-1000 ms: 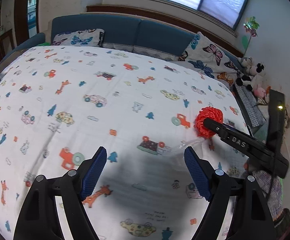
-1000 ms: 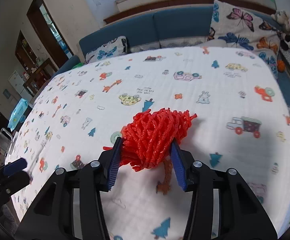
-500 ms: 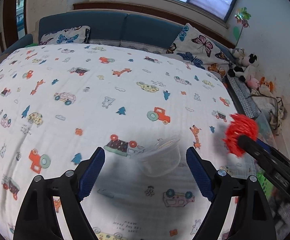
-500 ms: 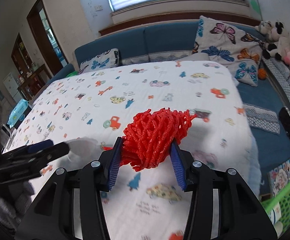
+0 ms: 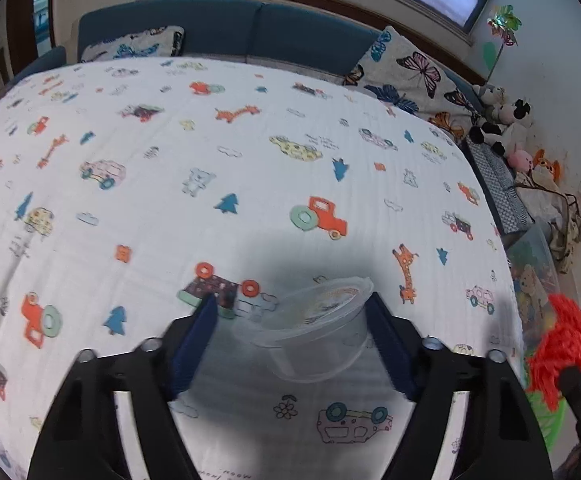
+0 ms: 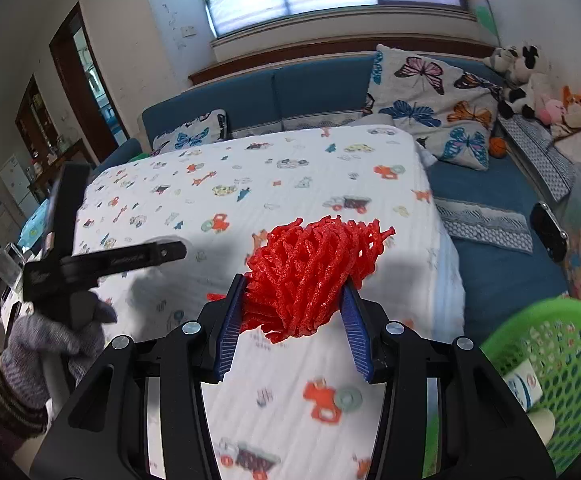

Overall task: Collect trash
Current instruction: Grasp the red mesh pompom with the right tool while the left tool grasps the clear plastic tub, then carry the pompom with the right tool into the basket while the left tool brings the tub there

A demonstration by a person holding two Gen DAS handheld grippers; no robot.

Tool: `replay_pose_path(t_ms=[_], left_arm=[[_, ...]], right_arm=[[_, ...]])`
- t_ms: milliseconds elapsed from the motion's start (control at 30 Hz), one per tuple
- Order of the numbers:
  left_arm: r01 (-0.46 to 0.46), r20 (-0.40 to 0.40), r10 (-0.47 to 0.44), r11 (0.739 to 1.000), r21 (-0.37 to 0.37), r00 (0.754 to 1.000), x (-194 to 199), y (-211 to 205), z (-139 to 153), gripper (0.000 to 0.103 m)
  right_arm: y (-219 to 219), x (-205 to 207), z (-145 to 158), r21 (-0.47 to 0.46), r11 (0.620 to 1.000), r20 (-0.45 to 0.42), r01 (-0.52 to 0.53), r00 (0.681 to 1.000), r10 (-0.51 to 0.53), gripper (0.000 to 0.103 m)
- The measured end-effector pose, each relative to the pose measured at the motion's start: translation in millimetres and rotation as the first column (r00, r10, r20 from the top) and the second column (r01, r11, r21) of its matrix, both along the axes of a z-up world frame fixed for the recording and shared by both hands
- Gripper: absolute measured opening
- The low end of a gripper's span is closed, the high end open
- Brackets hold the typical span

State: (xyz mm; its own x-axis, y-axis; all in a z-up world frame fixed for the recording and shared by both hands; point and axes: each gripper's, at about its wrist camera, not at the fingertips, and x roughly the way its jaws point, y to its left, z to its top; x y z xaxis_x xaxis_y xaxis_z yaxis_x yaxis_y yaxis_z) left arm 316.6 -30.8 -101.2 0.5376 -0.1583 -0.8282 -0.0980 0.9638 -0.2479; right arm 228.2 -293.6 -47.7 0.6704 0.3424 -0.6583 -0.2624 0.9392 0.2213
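Trash run at the bed: one piece held, one waiting.

The right gripper (image 6: 294, 312) clenches the red foam mesh bundle (image 6: 310, 268) near the green plastic basket (image 6: 562, 364); the left gripper (image 5: 290, 340), spread wide, straddles the clear plastic bowl (image 5: 314, 328) on the bed (image 5: 170, 160).

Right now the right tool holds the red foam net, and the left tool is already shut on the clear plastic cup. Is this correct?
Not quite. The right tool holds the red foam net, but the left wrist view shows the left tool open around the clear plastic cup, not shut on it.
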Motion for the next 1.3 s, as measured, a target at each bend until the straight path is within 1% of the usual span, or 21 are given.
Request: replay_pose_path(t_ms=[100,300,467,633,767,933,967,1100,1300], left_arm=[[-0.001,0.001,0.001,1.0,-0.018,1.0,2.2,1.4,-3.0,0.063],[0.028,0.032,-0.028,1.0,-0.014,0.999,-7.6,-2.1,2.6,0.063],[0.079,0.067,-0.076,0.996,-0.029,0.995,-26.9,-12.7,19.7,0.063],[0.162,0.122,-0.156,0.986,-0.04,0.98,-55.6,-36.4,44.6,0.063],[0.234,0.164,-0.225,0.971,-0.039,0.961,-78.5,-61.0,62.9,0.063],[0.328,0.202,-0.313,0.944,-0.043,0.928,-102.7,-99.2,81.2,0.063],[0.35,0.21,-0.336,0.936,-0.037,0.918,-107.7,-109.9,84.8,0.063],[0.41,0.22,-0.394,0.912,-0.031,0.892,-118.7,-141.4,91.4,0.063],[0.491,0.205,-0.479,0.871,-0.006,0.853,-131.6,-190.3,89.0,0.063]], right_arm=[[-9.2,-11.7,-1.7,0.005,1.0,-0.006,0.018,1.0,-0.018,0.047],[-30.3,-39.9,-1.1,0.011,0.998,-0.004,0.065,0.998,-0.065,0.047],[-46.9,-60.4,2.1,0.014,0.994,0.001,0.107,0.994,-0.107,0.047],[-68.6,-86.1,2.0,0.006,0.987,0.0,0.159,0.987,-0.159,0.047],[-91.4,-106.5,0.6,-0.009,0.977,-0.003,0.214,0.977,-0.214,0.047],[-119.7,-129.2,-1.3,-0.039,0.96,-0.007,0.277,0.961,-0.277,0.048],[-126.1,-133.5,-1.8,-0.044,0.956,-0.008,0.29,0.957,-0.291,0.048],[-147.5,-147.3,-6.3,-0.053,0.942,-0.019,0.33,0.943,-0.332,0.048],[-175.1,-159.3,-15.6,-0.066,0.922,-0.038,0.382,0.922,-0.385,0.049]])
